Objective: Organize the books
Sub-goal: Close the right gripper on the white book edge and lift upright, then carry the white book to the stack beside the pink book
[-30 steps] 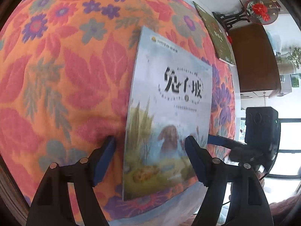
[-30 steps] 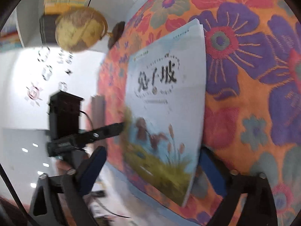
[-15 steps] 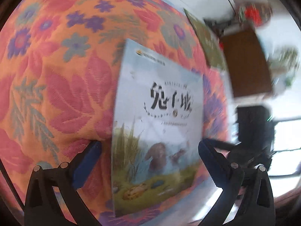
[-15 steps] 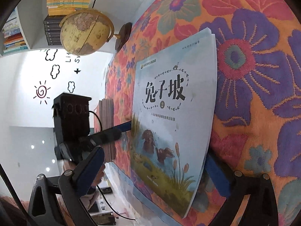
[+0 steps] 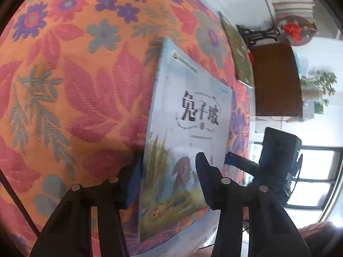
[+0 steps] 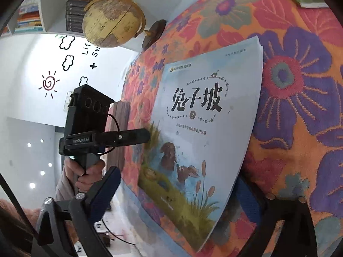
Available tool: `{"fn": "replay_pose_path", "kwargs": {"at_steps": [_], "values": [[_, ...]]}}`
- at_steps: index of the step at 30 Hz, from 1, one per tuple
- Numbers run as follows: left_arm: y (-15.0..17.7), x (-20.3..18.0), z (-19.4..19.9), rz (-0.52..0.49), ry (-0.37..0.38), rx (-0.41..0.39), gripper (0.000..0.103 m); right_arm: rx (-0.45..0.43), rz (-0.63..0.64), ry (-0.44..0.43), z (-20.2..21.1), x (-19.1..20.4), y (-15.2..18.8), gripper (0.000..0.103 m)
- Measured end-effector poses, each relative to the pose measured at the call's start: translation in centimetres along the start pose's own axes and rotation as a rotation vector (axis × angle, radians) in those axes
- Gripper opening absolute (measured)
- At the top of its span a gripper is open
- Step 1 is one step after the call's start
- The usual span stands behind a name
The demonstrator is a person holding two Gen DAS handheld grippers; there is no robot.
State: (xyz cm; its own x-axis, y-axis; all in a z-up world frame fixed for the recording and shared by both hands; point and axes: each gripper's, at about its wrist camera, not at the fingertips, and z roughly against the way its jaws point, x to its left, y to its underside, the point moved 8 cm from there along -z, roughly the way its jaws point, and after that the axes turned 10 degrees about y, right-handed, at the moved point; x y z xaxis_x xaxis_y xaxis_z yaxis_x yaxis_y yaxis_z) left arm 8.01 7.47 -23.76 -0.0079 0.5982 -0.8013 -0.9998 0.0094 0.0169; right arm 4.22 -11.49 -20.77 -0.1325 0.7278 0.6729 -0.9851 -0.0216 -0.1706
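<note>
A pale blue picture book (image 5: 188, 128) with rabbits on its cover lies on the floral tablecloth (image 5: 75, 75). My left gripper (image 5: 167, 180) is at its near left edge and its jaws are closing. One pad (image 5: 133, 182) is beside and under the lifted edge, the other (image 5: 203, 175) hangs over the cover, and they do not clamp it. The right wrist view shows the same book (image 6: 203, 117). My right gripper (image 6: 175, 194) stands wide open around its near right corner, with one finger partly hidden behind the pages. A green book (image 5: 240, 51) lies farther back.
The table edge runs just below the book, with floor beyond. A globe (image 6: 111, 21) and bookshelves (image 6: 27, 17) stand to the far left, a brown cabinet (image 5: 276, 79) and a round fan ornament (image 5: 293, 30) to the far right. A hand (image 6: 85, 171) holds the left gripper.
The left jaws spread wide, then narrowed, so one finger now sits over the cover and the other at the book's left edge. The right gripper stays wide open around the book.
</note>
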Motion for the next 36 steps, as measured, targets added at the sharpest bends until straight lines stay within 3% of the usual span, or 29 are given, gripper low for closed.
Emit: {"fn": "replay_pose_path", "kwargs": {"at_steps": [1, 2, 4, 5, 6, 11, 19, 23, 27, 32, 36], "values": [[0.2, -0.2, -0.5, 0.011, 0.038, 0.018, 0.037, -0.010, -0.010, -0.003, 0.1, -0.3, -0.1, 0.087], [0.4, -0.2, -1.1, 0.027, 0.069, 0.038, 0.027, -0.020, -0.025, -0.001, 0.2, -0.8, -0.3, 0.078], [0.3, 0.5, -2.0, 0.047, 0.073, 0.052, 0.015, -0.035, -0.100, 0.020, 0.3, -3.1, -0.6, 0.019], [0.2, 0.6, -2.0, 0.052, 0.071, 0.055, 0.014, -0.032, -0.154, 0.005, 0.1, -4.4, -0.6, 0.010], [0.1, 0.7, -1.9, 0.060, 0.073, 0.053, 0.014, -0.028, -0.214, -0.068, 0.0, -5.2, -0.5, 0.006], [0.1, 0.8, -1.4, 0.077, 0.011, 0.059, 0.017, -0.028, -0.109, 0.019, -0.4, -3.8, -0.9, 0.011], [0.2, 0.2, -1.0, 0.047, -0.120, 0.070, 0.021, -0.027, -0.125, 0.006, -0.6, -4.1, -1.1, 0.009], [0.4, -0.5, -1.0, -0.031, -0.203, 0.035, 0.019, -0.033, -0.113, 0.067, -0.3, -3.8, -1.1, 0.010], [0.6, -1.7, -0.2, -0.167, -0.363, -0.017, 0.016, -0.061, -0.042, 0.133, -0.1, -1.5, -1.0, 0.008], [1.5, -2.7, 1.8, -0.279, -0.501, -0.031, 0.015, -0.072, 0.068, 0.186, -0.7, 1.9, -0.3, 0.007], [2.1, -2.2, 4.1, -0.267, -0.520, -0.057, 0.016, -0.070, 0.089, 0.176, -1.1, 3.7, 0.1, 0.007]]}}
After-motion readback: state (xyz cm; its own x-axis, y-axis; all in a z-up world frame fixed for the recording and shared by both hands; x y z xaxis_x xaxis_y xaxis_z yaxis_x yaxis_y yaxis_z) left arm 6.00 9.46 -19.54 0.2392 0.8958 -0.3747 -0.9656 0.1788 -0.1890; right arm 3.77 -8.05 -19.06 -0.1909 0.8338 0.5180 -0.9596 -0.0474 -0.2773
